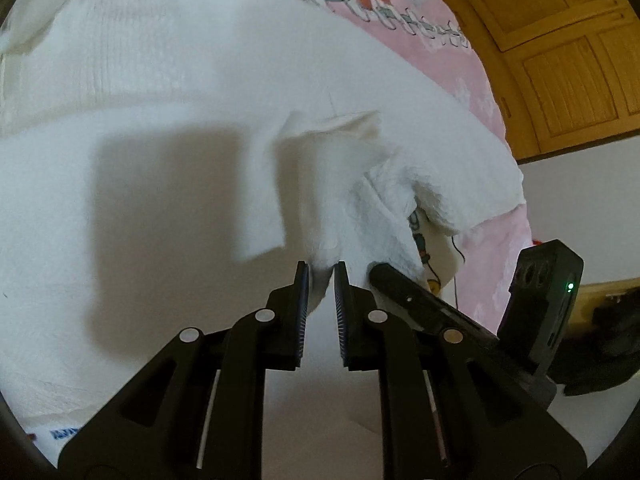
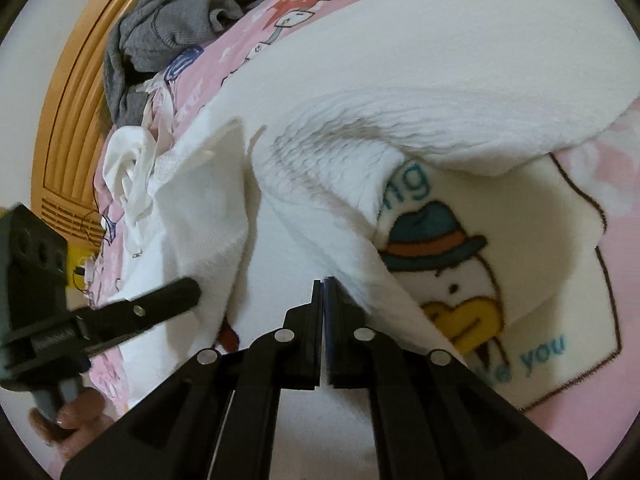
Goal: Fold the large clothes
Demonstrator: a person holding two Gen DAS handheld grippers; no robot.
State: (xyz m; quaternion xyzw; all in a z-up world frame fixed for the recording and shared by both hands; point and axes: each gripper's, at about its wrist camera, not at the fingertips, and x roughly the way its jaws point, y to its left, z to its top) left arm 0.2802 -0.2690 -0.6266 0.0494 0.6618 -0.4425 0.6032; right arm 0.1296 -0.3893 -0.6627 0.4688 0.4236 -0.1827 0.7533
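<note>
A large white fleece garment (image 1: 180,152) lies spread over a pink blanket (image 1: 432,40). My left gripper (image 1: 322,270) is shut on a bunched fold of the garment, and white fabric fills the gap between its pads. From that pinch a raised flap (image 1: 332,128) stands up. My right gripper (image 2: 323,281) hangs just over the garment (image 2: 440,60) with its pads pressed together and nothing visible between them. A curled fold (image 2: 340,168) runs along its right side. Each gripper also shows in the other's view: the right gripper (image 1: 376,271), and the left gripper (image 2: 192,288) held by a hand (image 2: 76,416).
The lifted garment edge uncovers a duck picture (image 2: 460,280) on the blanket. A grey clothes pile (image 2: 168,32) and crumpled white clothing (image 2: 128,168) lie at the far left by a wooden bed frame (image 2: 68,120). A wooden door (image 1: 560,60) stands beyond the bed.
</note>
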